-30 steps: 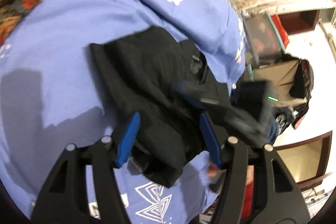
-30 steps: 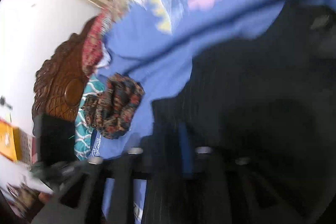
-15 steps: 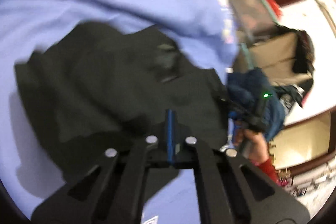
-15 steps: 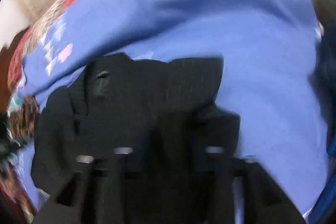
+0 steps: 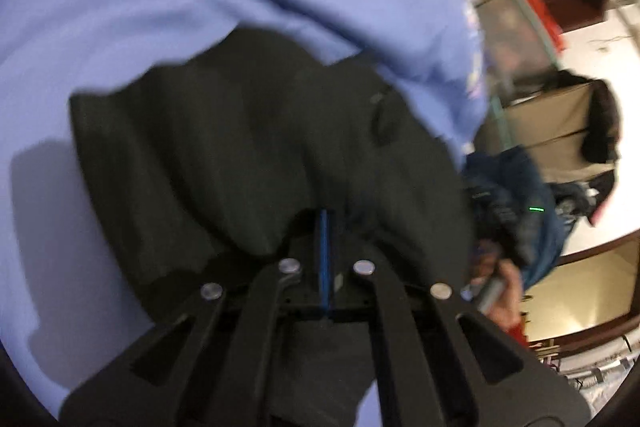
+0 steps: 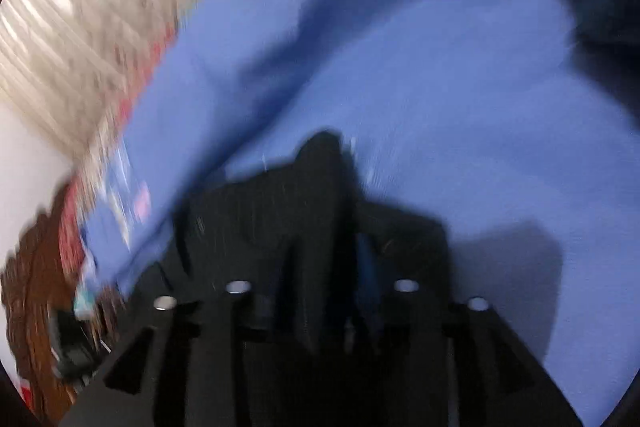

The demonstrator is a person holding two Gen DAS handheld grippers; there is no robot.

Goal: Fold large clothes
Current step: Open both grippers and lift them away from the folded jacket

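blue bedsheet [image 5: 100, 27] fills the frame; black garment [image 5: 240, 131] bunched at centre. left gripper [image 5: 325, 227] and right gripper [image 6: 356, 247] both clamped on its edge. risk: thin pinch slips, bunched fabric folds crooked.

In front of you the garment [image 5: 248, 147] lies on the bedsheet [image 5: 100, 27], its near edge at your left gripper [image 5: 325, 227], with a ridge of sheet behind it and boxes [image 5: 560, 123] far right.
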